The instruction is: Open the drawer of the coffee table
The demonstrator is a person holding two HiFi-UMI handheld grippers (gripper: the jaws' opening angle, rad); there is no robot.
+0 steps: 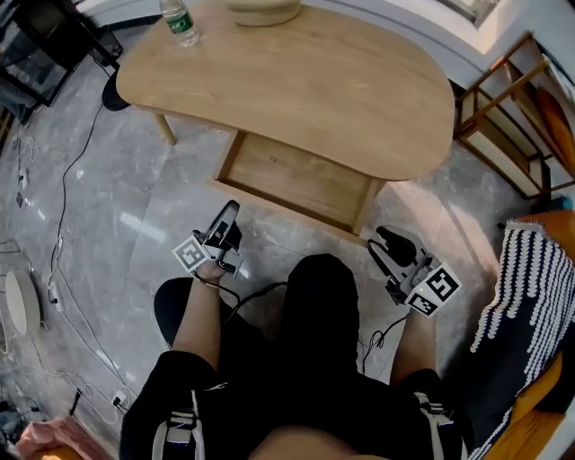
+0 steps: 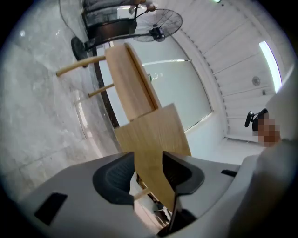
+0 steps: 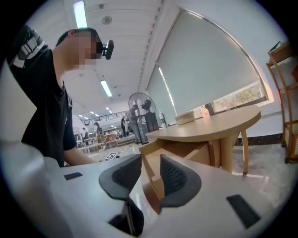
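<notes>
The drawer point(image 1: 292, 175) stood pulled out from under the coffee table point(image 1: 296, 81), on the table's 6 o'clock side in the head view, its wooden bottom bare. The left gripper point(image 1: 230, 211) sat near the drawer's front at about 7 o'clock, jaws moderately apart and clamped on nothing, with the drawer's wood panel showing through the gap. The right gripper point(image 1: 383, 237) lay at 4 o'clock, just off the front corner, jaws narrowly apart and empty. A bottle point(image 1: 180, 22) stood on the tabletop at 11 o'clock. A wooden rack point(image 1: 503, 108) stood at the table's 3 o'clock.
</notes>
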